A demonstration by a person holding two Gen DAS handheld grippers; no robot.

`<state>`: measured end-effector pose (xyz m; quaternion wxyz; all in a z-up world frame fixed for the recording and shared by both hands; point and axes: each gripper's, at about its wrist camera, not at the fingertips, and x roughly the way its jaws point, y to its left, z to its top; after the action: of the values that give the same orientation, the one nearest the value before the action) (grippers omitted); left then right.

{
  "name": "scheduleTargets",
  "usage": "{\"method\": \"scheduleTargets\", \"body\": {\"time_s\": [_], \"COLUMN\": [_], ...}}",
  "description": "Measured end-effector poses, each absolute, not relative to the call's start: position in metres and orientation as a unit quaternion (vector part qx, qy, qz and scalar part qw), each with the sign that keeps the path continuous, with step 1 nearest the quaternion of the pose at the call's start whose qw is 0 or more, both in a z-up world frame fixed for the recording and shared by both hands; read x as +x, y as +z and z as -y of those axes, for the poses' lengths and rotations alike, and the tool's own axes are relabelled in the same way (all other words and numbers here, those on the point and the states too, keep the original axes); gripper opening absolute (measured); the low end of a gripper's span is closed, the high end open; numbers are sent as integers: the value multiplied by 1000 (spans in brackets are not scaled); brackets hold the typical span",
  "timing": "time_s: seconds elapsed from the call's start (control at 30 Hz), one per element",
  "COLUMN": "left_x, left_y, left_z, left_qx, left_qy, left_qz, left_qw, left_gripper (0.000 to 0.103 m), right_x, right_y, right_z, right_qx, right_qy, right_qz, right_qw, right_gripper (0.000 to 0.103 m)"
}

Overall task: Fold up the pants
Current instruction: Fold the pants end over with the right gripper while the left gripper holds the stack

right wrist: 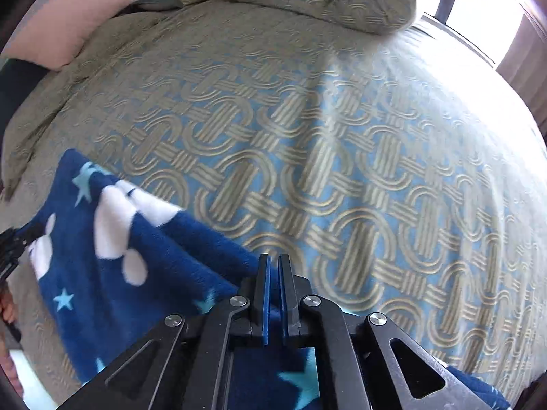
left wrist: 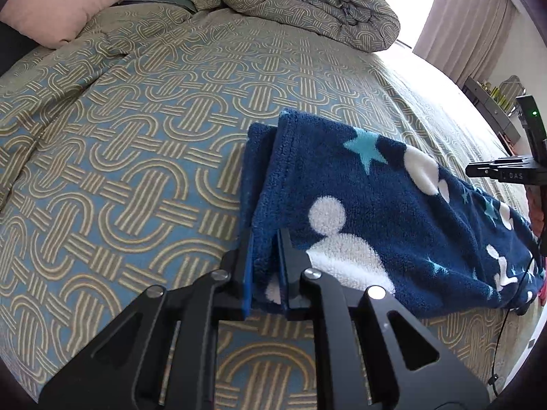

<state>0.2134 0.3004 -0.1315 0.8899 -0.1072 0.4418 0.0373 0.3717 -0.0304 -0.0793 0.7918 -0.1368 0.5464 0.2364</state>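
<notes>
Bedspread (left wrist: 130, 157) with a looping tan-and-blue pattern fills both views, stretching ahead of each claw across the bed. Beyond it, at the far end from both claws, a bunched duvet (left wrist: 307, 3) in the same print lies heaped, and a pink pillow (left wrist: 58, 3) sits far off to the left of it. Curtains (left wrist: 478, 24) hang far ahead and to the right of the left claw, beside a bright window.

Pants (left wrist: 393, 212), dark blue fleece with white figures and pale blue stars, lie folded on the bedspread, running from the left claw's fingertips away to its right. In the right wrist view the pants (right wrist: 143, 273) spread to the left of and beneath the right claw.

Left claw (left wrist: 266, 239) is clenched on the near left edge of the pants, with a thick fold of fleece pinched between its blue pads (left wrist: 247, 273). Right claw (right wrist: 274, 263) has its pads (right wrist: 266, 307) nearly together with a narrow gap; fleece lies right under and behind them, but whether any cloth is caught between them cannot be told. From the left wrist view, the right claw's black body (left wrist: 506, 171) appears well off to the right, above the far end of the pants.
</notes>
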Motion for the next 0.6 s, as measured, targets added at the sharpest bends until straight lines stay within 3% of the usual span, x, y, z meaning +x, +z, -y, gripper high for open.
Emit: {"method": "scheduleTargets", "body": {"time_s": [0.13, 0.23, 0.3, 0.37, 0.43, 0.6], "left_x": [209, 204, 203, 206, 211, 201], "left_y": [-130, -125, -118, -111, -109, -112], "left_z": [-317, -334, -335, -331, -324, -301], "left_qx": [-110, -167, -183, -190, -201, -190], "left_qy": [78, 57, 35, 4, -16, -32], "left_qz": [-441, -434, -422, -415, -417, -431], "left_qw": [887, 884, 887, 890, 886, 881], "left_gripper": [12, 13, 13, 29, 61, 65], "right_x": [336, 322, 326, 333, 340, 353], "right_y": [-66, -63, -75, -83, -87, -96], "right_z": [-2, -35, -63, -85, -104, -149], "right_qx": [-159, -192, -220, -235, -229, -208], "right_qy": [309, 351, 363, 368, 383, 430], "right_qz": [-525, -494, -484, -492, -499, -499], "right_qw": [777, 772, 765, 753, 742, 723], "right_gripper": [53, 73, 75, 75, 75, 75]}}
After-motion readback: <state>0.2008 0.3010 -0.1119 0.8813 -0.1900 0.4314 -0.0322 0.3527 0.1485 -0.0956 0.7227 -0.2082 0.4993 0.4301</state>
